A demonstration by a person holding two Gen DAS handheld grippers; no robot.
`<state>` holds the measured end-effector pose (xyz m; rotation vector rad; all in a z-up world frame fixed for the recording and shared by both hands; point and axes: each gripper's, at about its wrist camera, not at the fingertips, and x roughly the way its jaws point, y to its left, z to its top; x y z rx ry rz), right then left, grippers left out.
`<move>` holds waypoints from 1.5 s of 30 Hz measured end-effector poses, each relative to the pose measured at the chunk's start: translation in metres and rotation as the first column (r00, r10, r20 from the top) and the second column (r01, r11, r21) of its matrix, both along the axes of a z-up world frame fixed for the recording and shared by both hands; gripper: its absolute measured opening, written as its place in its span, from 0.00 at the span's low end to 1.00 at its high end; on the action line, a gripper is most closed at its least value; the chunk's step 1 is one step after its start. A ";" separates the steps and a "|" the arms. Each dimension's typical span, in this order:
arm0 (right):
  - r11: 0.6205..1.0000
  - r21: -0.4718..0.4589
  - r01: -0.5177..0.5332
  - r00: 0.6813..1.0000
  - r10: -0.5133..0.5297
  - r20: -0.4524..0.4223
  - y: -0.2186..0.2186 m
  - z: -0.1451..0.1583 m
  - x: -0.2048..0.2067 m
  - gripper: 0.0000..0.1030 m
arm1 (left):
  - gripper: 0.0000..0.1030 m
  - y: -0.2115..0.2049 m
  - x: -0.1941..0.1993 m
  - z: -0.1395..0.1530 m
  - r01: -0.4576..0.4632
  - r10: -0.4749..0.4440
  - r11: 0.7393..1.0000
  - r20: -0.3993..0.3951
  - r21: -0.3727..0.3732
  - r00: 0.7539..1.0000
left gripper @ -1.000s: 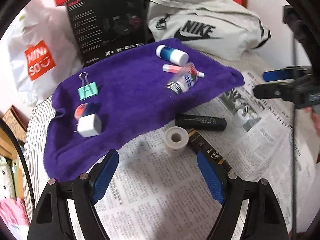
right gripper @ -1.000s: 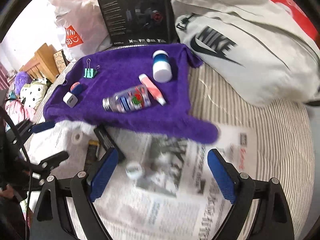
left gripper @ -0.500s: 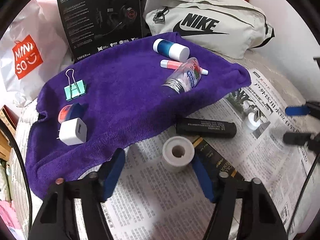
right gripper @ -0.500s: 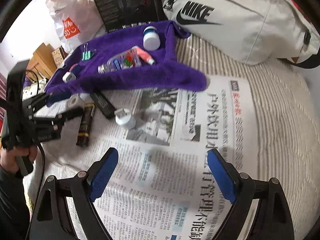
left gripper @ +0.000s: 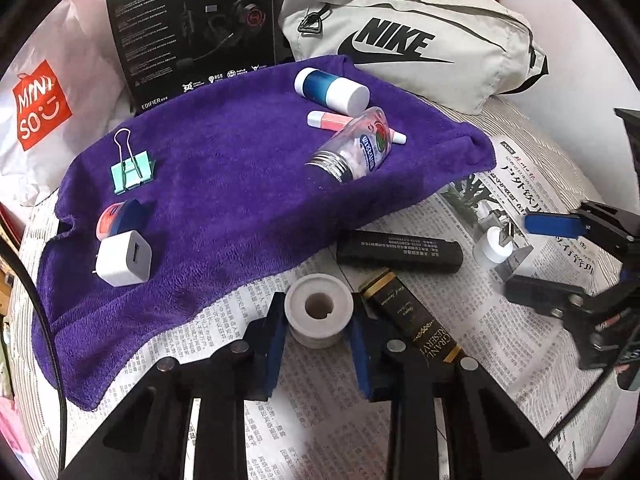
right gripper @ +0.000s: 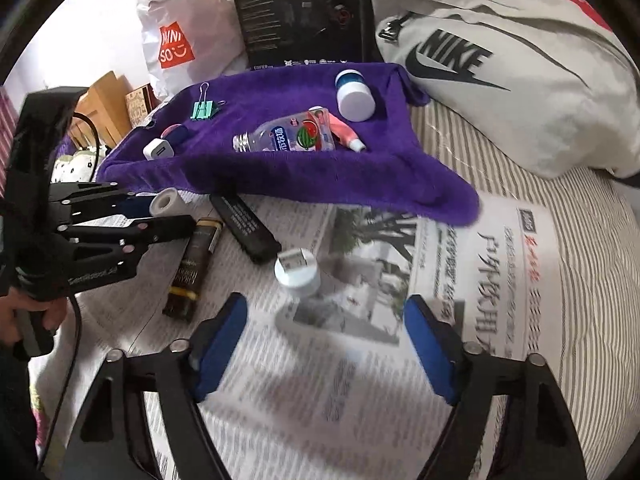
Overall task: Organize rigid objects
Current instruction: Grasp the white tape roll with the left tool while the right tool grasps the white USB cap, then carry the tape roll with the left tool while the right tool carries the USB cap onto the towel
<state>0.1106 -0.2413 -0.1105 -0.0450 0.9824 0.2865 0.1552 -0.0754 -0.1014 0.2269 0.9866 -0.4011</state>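
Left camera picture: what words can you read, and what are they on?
"NIKE": grey bag
"MINI SO": white shopping bag
"EDIFIER": black headphone box
"RESERV", partly hidden: black and gold box
Small white print, unreadable: black bar
Blue label, too blurred: clear bottle
Chinese print, too small to read: newspaper

A purple towel (left gripper: 240,184) carries a mint-green binder clip (left gripper: 132,172), a white charger (left gripper: 124,264) and a blue-and-white tube (left gripper: 332,90). The tape roll (left gripper: 318,310) is white, the bedsheet (right gripper: 580,232) grey-striped, the bag (left gripper: 420,36) beige with black lettering, the finger pads (right gripper: 218,340) blue.
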 end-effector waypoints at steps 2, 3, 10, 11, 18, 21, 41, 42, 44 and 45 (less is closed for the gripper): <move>1.000 -0.006 -0.009 1.000 0.009 -0.006 0.004 -0.004 0.006 0.64 | 0.28 0.001 0.000 0.000 -0.006 0.006 1.000 -0.004 -0.006 1.000; 1.000 -0.010 -0.012 1.000 0.012 -0.008 0.006 -0.006 0.008 0.62 | 0.28 0.001 0.000 0.000 -0.008 0.008 1.000 -0.005 -0.009 1.000; 0.998 -0.055 -0.029 0.999 0.031 0.037 0.016 -0.009 0.013 0.40 | 0.28 0.000 0.000 -0.001 -0.009 0.009 1.000 0.003 -0.004 1.000; 0.997 -0.067 -0.031 0.999 0.034 0.041 0.017 -0.009 0.013 0.37 | 0.28 0.000 0.000 -0.001 -0.005 0.005 1.000 0.006 -0.003 1.000; 0.999 -0.033 -0.031 0.999 0.032 0.018 0.006 -0.006 0.012 0.23 | 0.28 0.002 -0.003 0.000 0.003 -0.003 1.000 0.002 -0.010 1.000; 0.999 -0.018 -0.029 1.000 0.029 0.004 0.003 -0.006 0.013 0.23 | 0.28 0.005 -0.003 0.001 -0.005 0.005 1.000 -0.002 -0.018 1.000; 0.997 0.010 -0.080 0.996 0.079 0.039 0.008 0.040 0.021 0.23 | 0.28 0.045 -0.009 0.049 -0.052 0.054 0.998 0.055 -0.024 0.997; 0.996 0.015 -0.084 0.995 0.083 0.046 0.009 0.044 0.023 0.23 | 0.28 0.047 -0.008 0.053 -0.053 0.054 0.998 0.060 -0.022 0.997; 0.996 0.021 -0.089 0.994 0.087 0.061 0.012 0.052 0.029 0.23 | 0.27 0.049 -0.004 0.061 -0.056 0.057 0.998 0.070 -0.022 0.996; 0.996 0.024 -0.091 0.994 0.089 0.068 0.013 0.055 0.032 0.23 | 0.27 0.051 -0.002 0.063 -0.058 0.059 0.998 0.073 -0.022 0.996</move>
